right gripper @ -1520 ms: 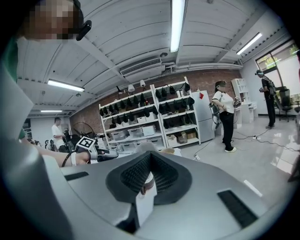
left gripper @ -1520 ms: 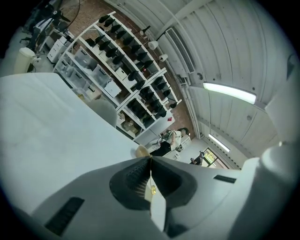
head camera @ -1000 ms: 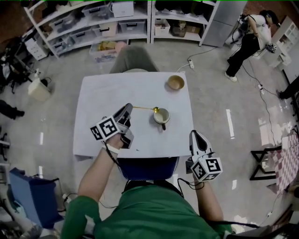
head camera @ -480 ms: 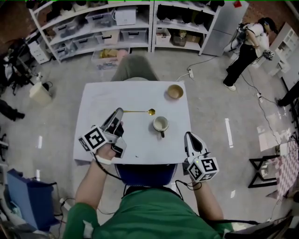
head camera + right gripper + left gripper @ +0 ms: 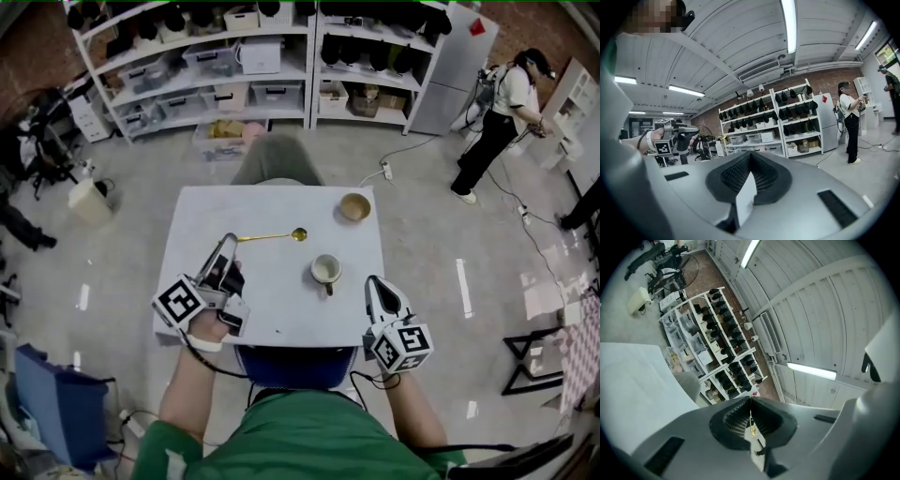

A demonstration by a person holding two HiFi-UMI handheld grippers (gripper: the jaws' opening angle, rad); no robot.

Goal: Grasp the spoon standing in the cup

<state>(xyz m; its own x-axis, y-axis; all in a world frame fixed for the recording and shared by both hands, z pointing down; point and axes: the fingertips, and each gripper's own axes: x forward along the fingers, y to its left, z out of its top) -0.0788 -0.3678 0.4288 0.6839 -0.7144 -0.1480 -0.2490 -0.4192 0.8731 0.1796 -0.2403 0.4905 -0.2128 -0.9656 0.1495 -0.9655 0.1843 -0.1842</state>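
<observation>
Table — white, bearing cup; grey floor, shelves beyond.

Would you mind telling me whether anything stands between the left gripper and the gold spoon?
Nothing visible does. The left gripper is shut on the handle end of the spoon. The spoon reaches out over the table, apart from the cup.
</observation>
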